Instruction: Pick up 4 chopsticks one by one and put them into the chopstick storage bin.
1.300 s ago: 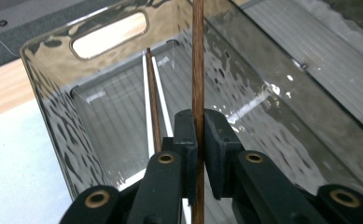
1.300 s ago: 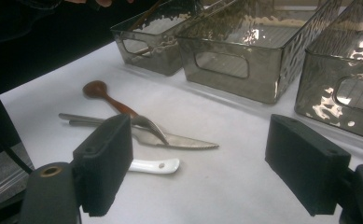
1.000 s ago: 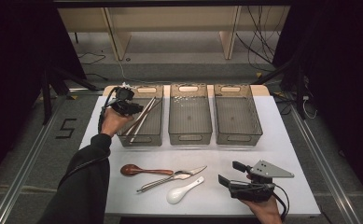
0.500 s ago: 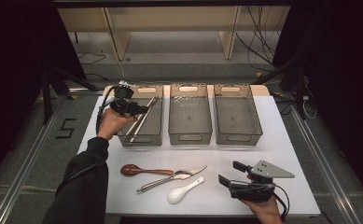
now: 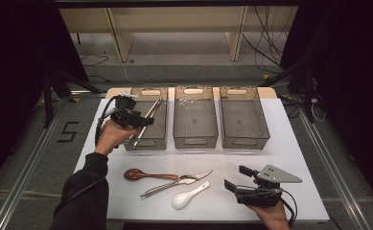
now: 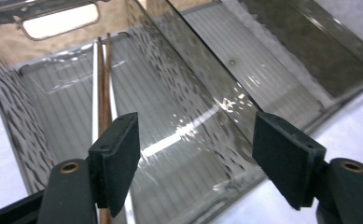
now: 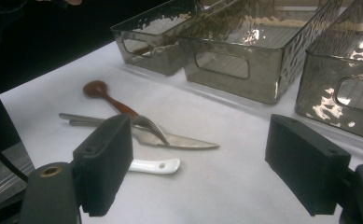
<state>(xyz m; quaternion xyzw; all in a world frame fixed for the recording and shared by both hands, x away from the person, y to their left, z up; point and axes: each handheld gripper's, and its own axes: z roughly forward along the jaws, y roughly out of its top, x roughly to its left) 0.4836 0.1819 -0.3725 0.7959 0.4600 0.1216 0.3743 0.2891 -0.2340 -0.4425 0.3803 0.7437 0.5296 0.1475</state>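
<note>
A pair of brown chopsticks [image 5: 149, 116] [image 6: 105, 84] lies lengthwise in the left clear bin [image 5: 161, 125]. My left gripper [image 5: 143, 120] [image 6: 195, 158] hovers over that bin's near left part. Its jaws have just been opening and now stand open with nothing between them. On the white table near the front lie a brown wooden spoon [image 5: 143, 175] [image 7: 105, 94], a metal fork [image 5: 167, 186] [image 7: 144, 123], a knife [image 5: 196, 176] [image 7: 188, 141] and a white ceramic spoon [image 5: 188, 196] [image 7: 153, 165]. My right gripper [image 5: 236, 178] [image 7: 200, 158] rests open at the front right, pointing at this cutlery.
Three clear plastic bins stand in a row at the back of the table; the middle bin [image 5: 195, 136] [image 7: 237, 65] and the right bin [image 5: 244, 139] [image 7: 352, 93] hold nothing large that I can see. A wooden shelf frame [image 5: 174, 28] stands beyond the table.
My left gripper opened and let go of the chopsticks, which now lie in the left bin. The left hand drew back toward the near side and rose slightly. The right gripper stayed still.
</note>
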